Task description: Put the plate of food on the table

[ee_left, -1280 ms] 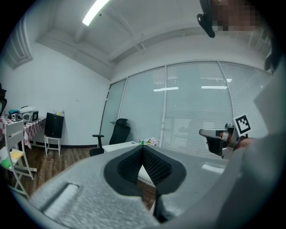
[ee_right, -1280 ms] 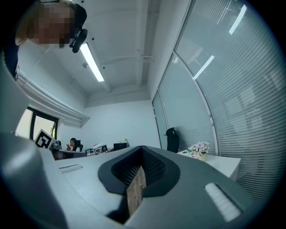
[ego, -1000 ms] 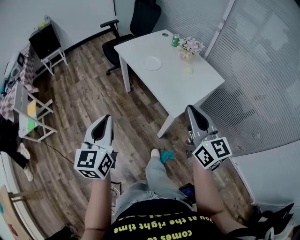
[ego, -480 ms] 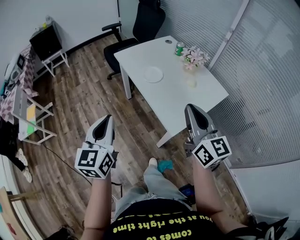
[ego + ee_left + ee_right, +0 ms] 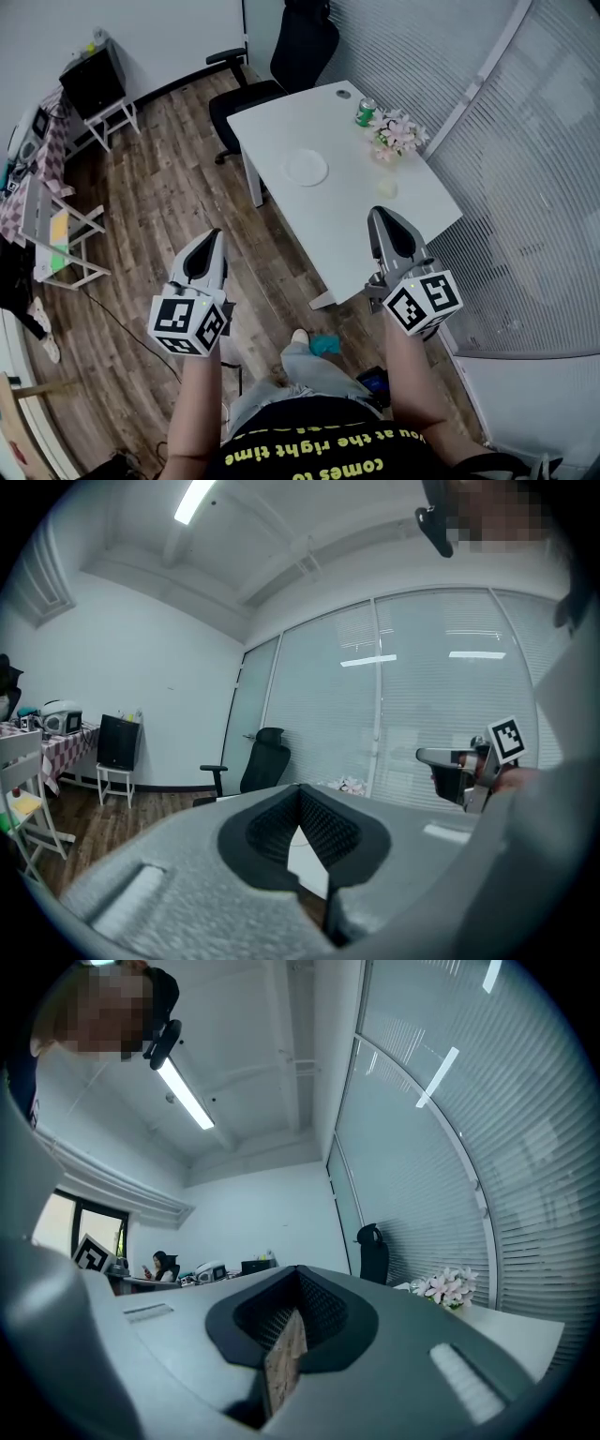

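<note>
Left tool [image 5: 215, 234] and right tool [image 5: 378, 214] both closed, empty. White plate [image 5: 307, 169] sits on the white surface [image 5: 281, 117], ahead between them, well apart; right tool nearer. Food on it: can't tell.

Head view looked steeply down onto the white rectangular table [image 5: 347, 202]; both gripper views rode low, facing level across the room, sharing the pink flower bunch [image 5: 396, 136] and black office chair [image 5: 305, 47].
</note>
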Demonstrator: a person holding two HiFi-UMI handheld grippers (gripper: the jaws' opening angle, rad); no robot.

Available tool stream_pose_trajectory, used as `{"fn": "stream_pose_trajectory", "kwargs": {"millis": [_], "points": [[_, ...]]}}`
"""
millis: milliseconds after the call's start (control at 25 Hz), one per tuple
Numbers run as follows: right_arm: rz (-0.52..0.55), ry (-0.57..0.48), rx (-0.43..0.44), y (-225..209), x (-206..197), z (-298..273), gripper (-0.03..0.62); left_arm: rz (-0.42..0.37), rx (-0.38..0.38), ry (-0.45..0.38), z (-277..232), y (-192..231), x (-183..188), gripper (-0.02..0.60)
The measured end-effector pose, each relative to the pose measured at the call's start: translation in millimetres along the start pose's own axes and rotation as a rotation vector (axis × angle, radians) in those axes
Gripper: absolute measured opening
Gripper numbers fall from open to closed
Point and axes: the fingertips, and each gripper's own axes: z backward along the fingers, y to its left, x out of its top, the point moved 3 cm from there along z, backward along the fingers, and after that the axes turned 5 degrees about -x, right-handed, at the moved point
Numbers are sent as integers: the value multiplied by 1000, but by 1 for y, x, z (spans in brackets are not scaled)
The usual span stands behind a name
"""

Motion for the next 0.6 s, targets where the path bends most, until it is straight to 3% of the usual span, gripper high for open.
{"fn": "stream_pose_trajectory", "kwargs": {"millis": [600], "points": [[-18, 26, 43, -53, -2, -75, 6, 2, 63, 4, -74, 20, 10, 0]]}}
